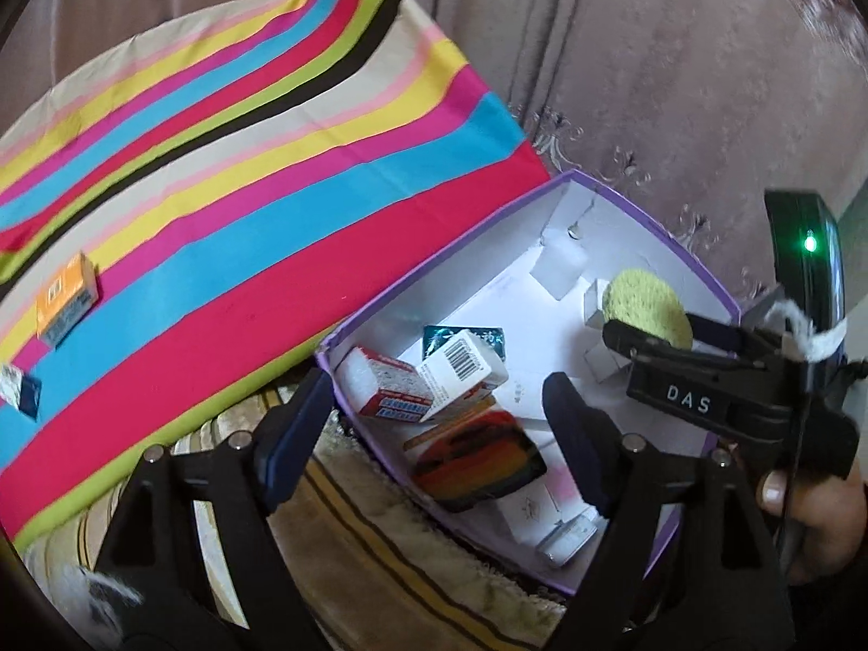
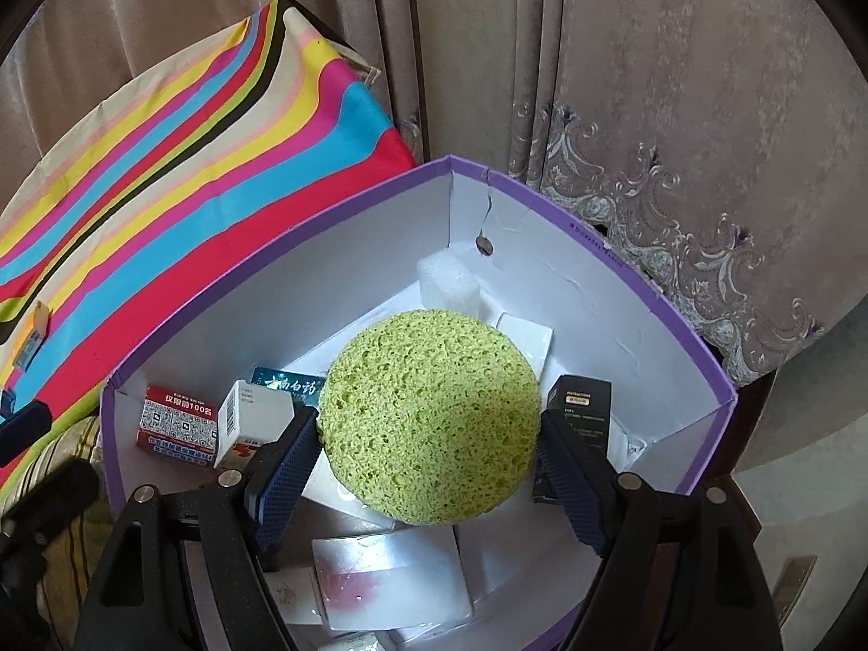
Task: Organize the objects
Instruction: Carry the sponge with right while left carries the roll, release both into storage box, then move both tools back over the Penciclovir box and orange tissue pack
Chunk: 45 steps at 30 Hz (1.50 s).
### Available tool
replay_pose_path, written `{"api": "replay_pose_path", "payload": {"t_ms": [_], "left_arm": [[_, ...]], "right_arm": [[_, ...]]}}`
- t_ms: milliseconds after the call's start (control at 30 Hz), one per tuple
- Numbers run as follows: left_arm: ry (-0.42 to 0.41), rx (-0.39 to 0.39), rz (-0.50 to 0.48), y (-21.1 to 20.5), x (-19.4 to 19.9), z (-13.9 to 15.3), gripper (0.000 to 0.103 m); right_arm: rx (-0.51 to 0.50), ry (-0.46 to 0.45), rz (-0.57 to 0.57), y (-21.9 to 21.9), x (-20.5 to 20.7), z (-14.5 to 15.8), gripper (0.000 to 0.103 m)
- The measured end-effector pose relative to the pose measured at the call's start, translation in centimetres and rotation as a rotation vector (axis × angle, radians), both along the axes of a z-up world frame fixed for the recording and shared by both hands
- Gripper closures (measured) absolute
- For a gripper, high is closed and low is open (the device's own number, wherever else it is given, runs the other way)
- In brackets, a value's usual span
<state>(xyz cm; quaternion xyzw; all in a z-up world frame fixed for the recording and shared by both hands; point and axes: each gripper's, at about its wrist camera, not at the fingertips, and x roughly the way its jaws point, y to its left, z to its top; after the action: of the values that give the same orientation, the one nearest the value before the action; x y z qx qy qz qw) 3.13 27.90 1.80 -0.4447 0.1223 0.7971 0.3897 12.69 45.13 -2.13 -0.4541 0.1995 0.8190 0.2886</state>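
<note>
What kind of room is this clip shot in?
Probably a home living room or bedroom: embroidered curtains hang behind, a striped cloth covers a surface, a rug lies below, and a purple box holds household items.

Each black hand-held gripper (image 2: 428, 466) has blue ribbed pads (image 2: 282, 466) and silver screws.

Mauve embroidered curtains (image 2: 678, 125) behind; striped cloth (image 1: 228, 173); shaggy rug (image 1: 380, 559).

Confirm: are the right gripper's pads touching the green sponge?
Touching. In the right wrist view both pads of the right gripper press the sides of the green sponge, holding it above the purple box.
</note>
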Motion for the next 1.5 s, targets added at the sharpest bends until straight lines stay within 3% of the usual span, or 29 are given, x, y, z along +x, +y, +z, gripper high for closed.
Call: {"api": "replay_pose_path", "payload": {"t_ms": [333,467,667,1067,1333,1500], "left_arm": [[0.000,0.042,0.048,-4.1,-1.2,0.6,0.021],[-0.042,0.057,0.114,-6.6,-2.1,0.5,0.021],[-0.024,0.072,0.210,-10.6,-3.0,0.8,0.021],[0.013,0.024,0.440,-18.9,-4.6,0.5,0.021],[0.024,-0.019,0.579,-23.9,-5.6,-0.6,0.021],[-0.010,-0.009,0.616,-25.9,-6.5,-1.4,0.020]], "right_arm": [[0.025,-0.027,0.042,-1.5,-0.8,0.4,0.019],[0.016,-0.020,0.069,-2.6,-1.3,0.8,0.019],[-0.007,-0.005,0.186,-7.0,-3.4,1.5,0.019],[0.017,0.022,0.433,-16.6,-6.7,3.2,0.019],[0.048,0.000,0.488,-19.2,-8.4,3.2,0.019],[0.054,-0.014,0.503,-20.2,-9.7,2.7,0.019]]}}
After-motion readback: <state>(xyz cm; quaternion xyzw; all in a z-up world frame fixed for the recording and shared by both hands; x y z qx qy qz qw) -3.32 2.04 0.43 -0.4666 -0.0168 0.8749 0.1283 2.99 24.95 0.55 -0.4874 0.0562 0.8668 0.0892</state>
